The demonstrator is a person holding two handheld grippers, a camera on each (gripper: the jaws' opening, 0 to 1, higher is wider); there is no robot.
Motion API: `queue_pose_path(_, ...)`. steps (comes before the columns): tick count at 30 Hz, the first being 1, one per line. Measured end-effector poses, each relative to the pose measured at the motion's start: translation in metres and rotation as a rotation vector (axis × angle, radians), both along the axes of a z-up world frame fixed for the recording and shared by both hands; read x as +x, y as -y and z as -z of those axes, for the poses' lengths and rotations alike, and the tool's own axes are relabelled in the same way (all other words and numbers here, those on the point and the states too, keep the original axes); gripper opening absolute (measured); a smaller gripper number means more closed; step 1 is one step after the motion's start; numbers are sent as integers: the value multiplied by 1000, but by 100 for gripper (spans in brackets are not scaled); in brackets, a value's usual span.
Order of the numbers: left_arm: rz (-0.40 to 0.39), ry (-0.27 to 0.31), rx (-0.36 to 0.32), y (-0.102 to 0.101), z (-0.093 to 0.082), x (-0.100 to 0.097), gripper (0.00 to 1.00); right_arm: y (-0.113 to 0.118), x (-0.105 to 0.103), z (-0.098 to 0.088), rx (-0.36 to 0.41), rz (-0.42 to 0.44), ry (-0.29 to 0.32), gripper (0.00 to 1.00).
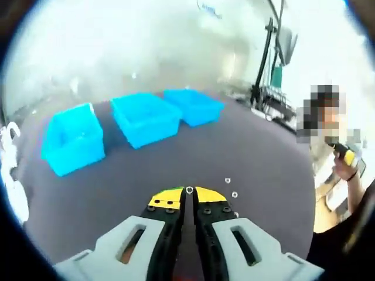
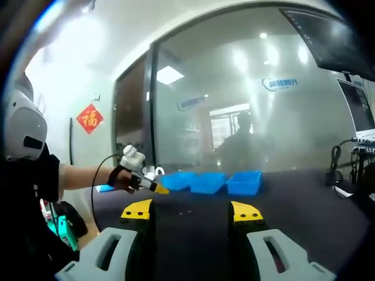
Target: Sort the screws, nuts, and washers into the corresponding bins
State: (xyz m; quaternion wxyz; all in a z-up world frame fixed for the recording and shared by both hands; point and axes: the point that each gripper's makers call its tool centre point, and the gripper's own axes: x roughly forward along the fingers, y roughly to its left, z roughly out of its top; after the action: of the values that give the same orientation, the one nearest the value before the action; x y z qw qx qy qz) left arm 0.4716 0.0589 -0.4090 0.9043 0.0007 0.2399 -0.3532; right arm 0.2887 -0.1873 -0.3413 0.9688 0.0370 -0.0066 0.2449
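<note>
So the left hand-held gripper [image 1: 189, 193] has its yellow-tipped jaws pinching a tiny shiny nut [image 1: 189, 189] over the dark matte desk [image 1: 246, 146], three boxy blue plastic bins [image 1: 145, 119] ahead, two loose nuts [image 1: 231, 188] nearby. Right hand-held gripper [image 2: 190, 211] is spread wide.

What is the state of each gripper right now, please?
Left gripper: shut on a small silver metal nut, above the dark table.
Right gripper: open, holding nothing.

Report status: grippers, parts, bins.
Left gripper shut on a small nut at its tips. Right gripper open, empty, held above the table. Two loose nuts on the mat; three blue bins ahead, path unobstructed.
</note>
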Motion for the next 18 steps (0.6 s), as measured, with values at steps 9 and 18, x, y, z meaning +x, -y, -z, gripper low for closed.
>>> queue_pose_path(9, -5, 159, -38, -5, -31, -36, 5, -5, 2, -4, -6, -12, 5, 45)
queue_pose_path(18, -63, 290, -90, -20, -60, -67, 5, -12, 3, -9, -6, -25, 17, 45)
